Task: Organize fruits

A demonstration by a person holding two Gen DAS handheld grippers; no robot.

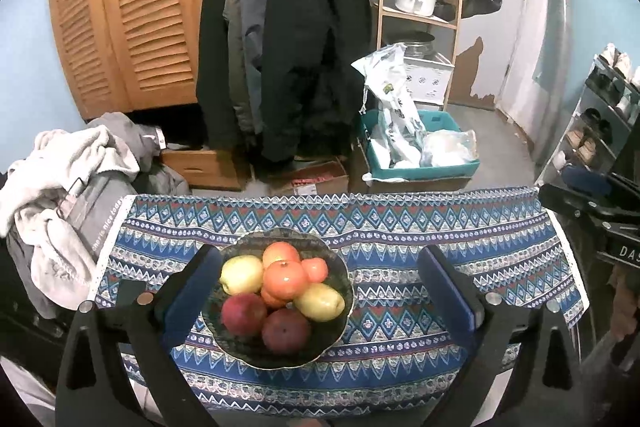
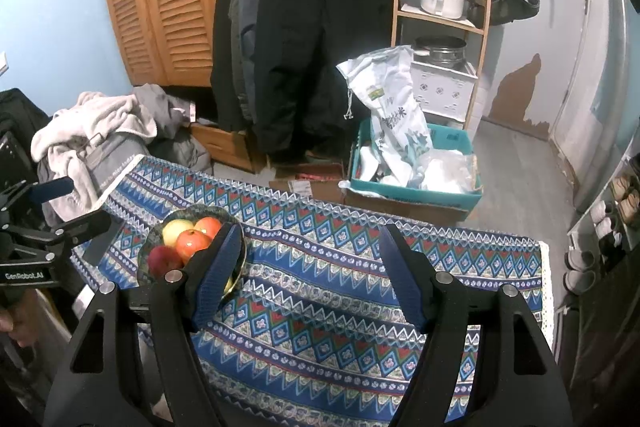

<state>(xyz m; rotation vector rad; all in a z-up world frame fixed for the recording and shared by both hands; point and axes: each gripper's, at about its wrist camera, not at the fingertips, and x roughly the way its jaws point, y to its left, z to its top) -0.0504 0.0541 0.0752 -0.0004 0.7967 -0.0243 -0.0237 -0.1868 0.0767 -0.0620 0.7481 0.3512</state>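
Note:
A dark scalloped bowl (image 1: 336, 337) sits on a blue patterned tablecloth (image 1: 460, 251). It holds several fruits: two yellow apples (image 1: 241, 273), two red apples (image 1: 244, 314) and several oranges (image 1: 285, 279). My left gripper (image 1: 320, 291) is open and empty, its jaws either side of the bowl and above it. My right gripper (image 2: 308, 267) is open and empty over the bare cloth (image 2: 340, 287), to the right of the bowl (image 2: 143, 259). Its left finger (image 2: 218, 267) hides the bowl's right side. The oranges (image 2: 193, 242) show there.
A pile of clothes (image 1: 68, 179) lies at the table's left end. Behind the table are dark coats (image 1: 288, 39), a wooden louvred cabinet (image 1: 128, 7), a teal bin with bags (image 1: 416, 147), a shelf with pots (image 1: 420, 3) and a shoe rack (image 1: 600, 123).

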